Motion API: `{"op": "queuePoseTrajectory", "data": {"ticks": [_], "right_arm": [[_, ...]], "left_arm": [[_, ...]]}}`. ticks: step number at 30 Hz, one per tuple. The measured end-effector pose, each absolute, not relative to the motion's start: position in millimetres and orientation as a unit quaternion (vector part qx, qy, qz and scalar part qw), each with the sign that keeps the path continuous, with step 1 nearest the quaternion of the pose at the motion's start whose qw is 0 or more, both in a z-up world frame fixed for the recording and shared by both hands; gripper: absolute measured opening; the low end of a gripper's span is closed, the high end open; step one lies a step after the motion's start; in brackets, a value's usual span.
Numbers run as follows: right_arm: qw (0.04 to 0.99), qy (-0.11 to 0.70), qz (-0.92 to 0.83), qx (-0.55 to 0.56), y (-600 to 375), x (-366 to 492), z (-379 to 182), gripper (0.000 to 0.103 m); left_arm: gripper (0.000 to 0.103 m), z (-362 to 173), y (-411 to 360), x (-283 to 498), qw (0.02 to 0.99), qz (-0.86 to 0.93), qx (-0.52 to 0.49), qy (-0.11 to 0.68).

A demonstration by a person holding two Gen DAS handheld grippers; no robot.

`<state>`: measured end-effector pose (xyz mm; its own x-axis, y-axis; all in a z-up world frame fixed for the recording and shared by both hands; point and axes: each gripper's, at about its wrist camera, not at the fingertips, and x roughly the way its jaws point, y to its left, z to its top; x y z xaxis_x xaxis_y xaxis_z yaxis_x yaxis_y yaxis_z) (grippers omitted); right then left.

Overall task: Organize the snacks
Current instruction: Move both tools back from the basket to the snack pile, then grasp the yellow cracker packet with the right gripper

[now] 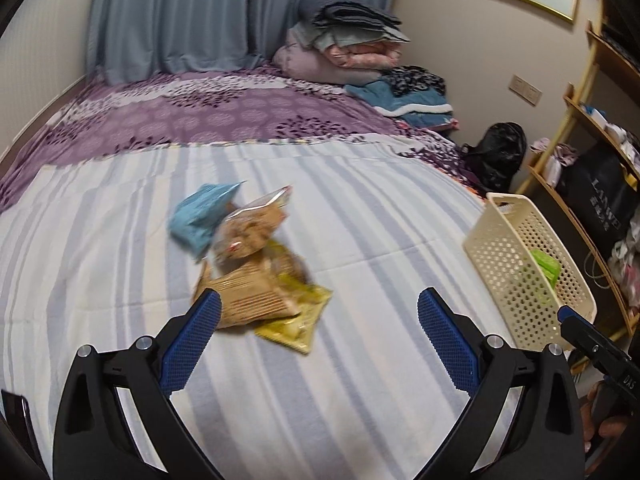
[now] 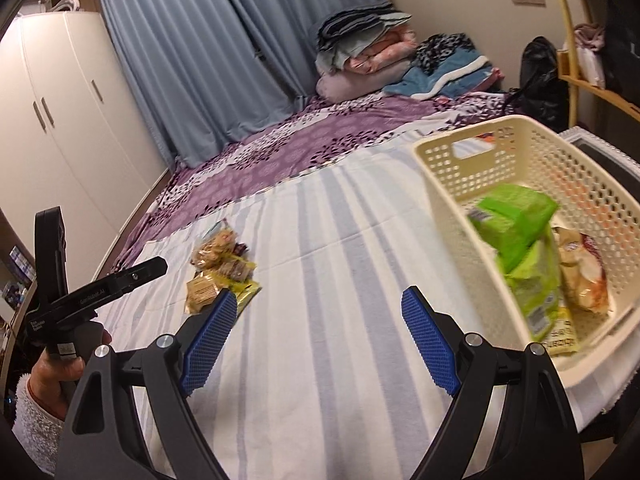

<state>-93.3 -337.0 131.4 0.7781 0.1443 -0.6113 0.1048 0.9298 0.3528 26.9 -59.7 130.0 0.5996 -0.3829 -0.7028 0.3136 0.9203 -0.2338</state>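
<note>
On the striped bedsheet (image 1: 360,216), the snack pile (image 1: 256,264) lies just ahead of the released left hand-held gripper (image 1: 319,308).

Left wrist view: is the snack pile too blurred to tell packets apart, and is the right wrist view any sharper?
Left wrist view: the snack pile is motion-smeared, colours readable, print not; the tongs are sharp. Right wrist view: the green packet in the basket is blurred, the far pile small; fisheye bends both.

I see a loose snack-packet pile (image 1: 256,264) just past my left fingertips (image 1: 208,312); green packets (image 2: 524,248) lie inside the cream basket (image 2: 452,184), right of my right fingers (image 2: 420,320).
</note>
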Motion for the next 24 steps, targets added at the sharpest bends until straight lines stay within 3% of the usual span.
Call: {"op": "queuePoseTrajectory", "data": {"ticks": [24], "right_arm": [[0.894, 0.412, 0.097, 0.150, -243.0, 11.5, 95.7, 0.084]], "left_arm": [[0.100, 85.4, 9.9, 40.8, 0.888, -0.135, -0.067, 0.434]]}}
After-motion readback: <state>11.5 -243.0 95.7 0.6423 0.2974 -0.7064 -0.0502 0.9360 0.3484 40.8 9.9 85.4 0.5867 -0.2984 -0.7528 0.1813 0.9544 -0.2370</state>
